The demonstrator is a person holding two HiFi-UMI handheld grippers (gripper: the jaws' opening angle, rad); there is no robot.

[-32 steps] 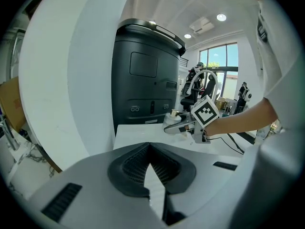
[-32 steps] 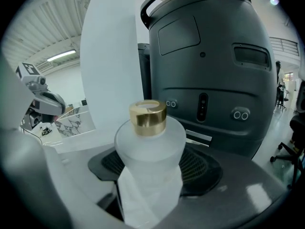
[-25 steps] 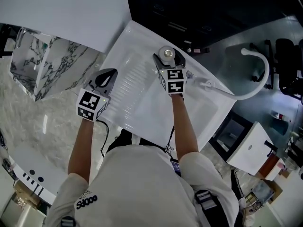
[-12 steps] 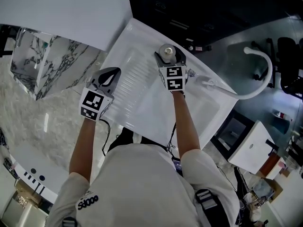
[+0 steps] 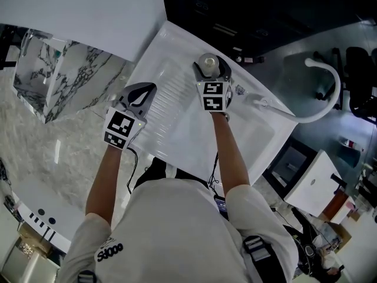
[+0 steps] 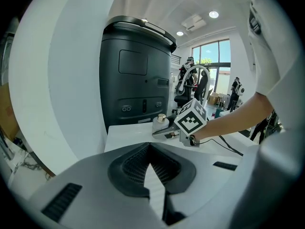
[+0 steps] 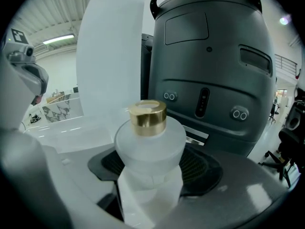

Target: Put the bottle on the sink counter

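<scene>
A frosted white bottle point(image 7: 150, 142) with a gold cap stands upright between the jaws of my right gripper point(image 7: 150, 175), which is shut on its body. In the head view the bottle point(image 5: 207, 63) is over the far edge of the white sink counter point(image 5: 177, 128), held by the right gripper point(image 5: 207, 71); I cannot tell whether its base touches the counter. My left gripper point(image 5: 143, 93) hovers at the counter's left edge, shut and holding nothing. From the left gripper point(image 6: 150, 149) view, the bottle point(image 6: 160, 121) shows beyond the counter top.
A big dark grey machine point(image 7: 209, 70) stands right behind the counter. The sink basin point(image 5: 250, 140) and a curved white faucet point(image 5: 323, 93) lie to the right. A marble block point(image 5: 59, 81) and a white panel point(image 5: 82, 10) are to the left.
My left gripper has drifted a little right and up toward the counter's ribbed part. The right gripper and the bottle have barely shifted.
</scene>
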